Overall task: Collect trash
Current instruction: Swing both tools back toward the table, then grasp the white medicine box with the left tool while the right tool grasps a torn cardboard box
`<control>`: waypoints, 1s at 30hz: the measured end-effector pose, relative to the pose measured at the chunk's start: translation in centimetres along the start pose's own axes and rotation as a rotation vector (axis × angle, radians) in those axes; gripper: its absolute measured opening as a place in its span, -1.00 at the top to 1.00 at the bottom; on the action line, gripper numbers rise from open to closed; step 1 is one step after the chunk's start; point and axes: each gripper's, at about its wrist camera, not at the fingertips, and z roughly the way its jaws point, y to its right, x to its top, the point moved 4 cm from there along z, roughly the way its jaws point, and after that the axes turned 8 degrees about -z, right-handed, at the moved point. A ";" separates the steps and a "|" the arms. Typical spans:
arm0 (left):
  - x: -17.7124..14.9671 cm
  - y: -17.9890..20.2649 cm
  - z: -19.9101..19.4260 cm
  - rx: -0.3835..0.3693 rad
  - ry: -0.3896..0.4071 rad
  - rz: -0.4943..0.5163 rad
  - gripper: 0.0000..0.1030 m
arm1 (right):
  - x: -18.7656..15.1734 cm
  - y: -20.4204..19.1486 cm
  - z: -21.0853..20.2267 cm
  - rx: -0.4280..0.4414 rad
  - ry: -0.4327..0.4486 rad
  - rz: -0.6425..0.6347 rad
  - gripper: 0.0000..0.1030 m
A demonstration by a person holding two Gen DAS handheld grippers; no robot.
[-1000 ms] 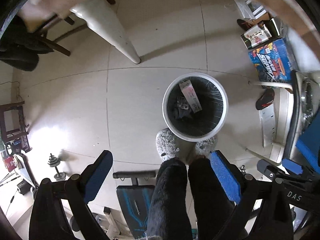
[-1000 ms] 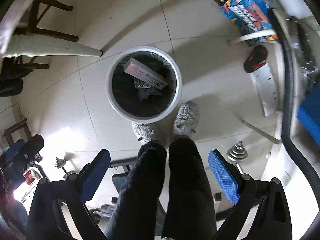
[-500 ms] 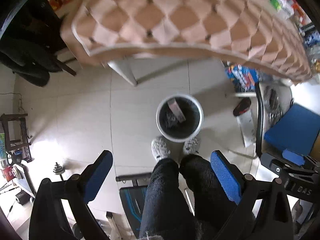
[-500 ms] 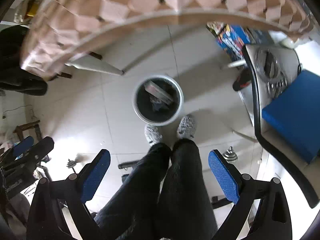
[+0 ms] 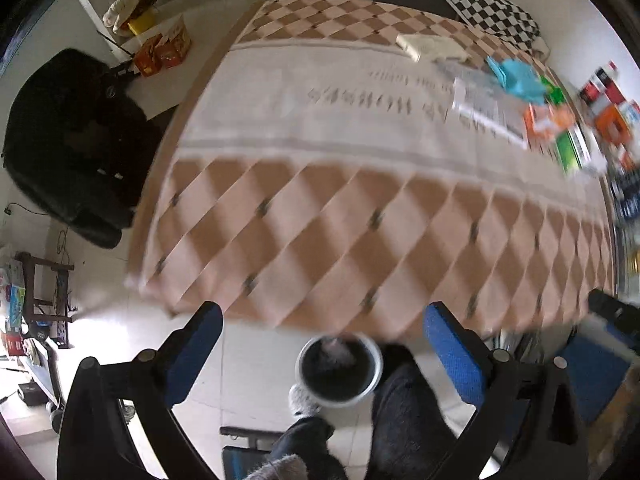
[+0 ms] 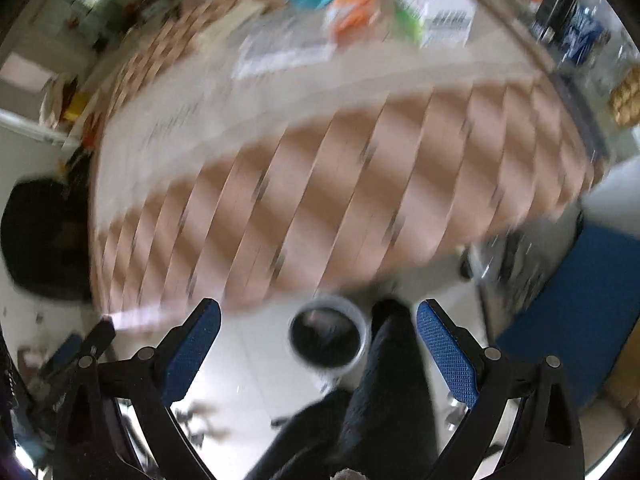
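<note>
Both tools are empty and spread wide: the left tool and the right tool each hold nothing between their blue pads, and both look across the table with its brown-and-cream checked cloth. On the floor just off the table's near edge stands the white trash bin with a dark liner; something pale lies inside it, so part of the collecting looks done, though blur hides what it is. Much is left: toward the table's far right corner lies a loose cluster of litter, including a teal wrapper, an orange packet, a green packet and a white printed box, with a pale flat packet near the far edge. The right view is heavily smeared, so finer detail there cannot be told.
</note>
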 end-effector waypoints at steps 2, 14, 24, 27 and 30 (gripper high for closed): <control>3.2 2.8 1.8 -0.014 -0.039 -0.038 -1.00 | 5.8 3.7 0.3 -0.040 0.017 0.029 -0.93; 15.7 18.7 11.7 -0.143 -0.351 -0.365 -0.98 | 27.6 14.8 7.9 -0.136 -0.087 0.046 -0.93; 18.1 20.6 18.0 -0.109 -0.532 -0.679 -0.97 | 29.7 16.0 11.4 -0.096 -0.129 0.081 -0.87; 18.1 20.3 18.4 -0.044 -0.540 -0.730 -0.97 | 30.6 16.1 11.8 -0.108 -0.130 0.079 -0.76; 17.6 20.4 18.5 0.035 -0.522 -0.729 -0.93 | 31.0 16.0 12.0 -0.116 -0.134 0.075 -0.72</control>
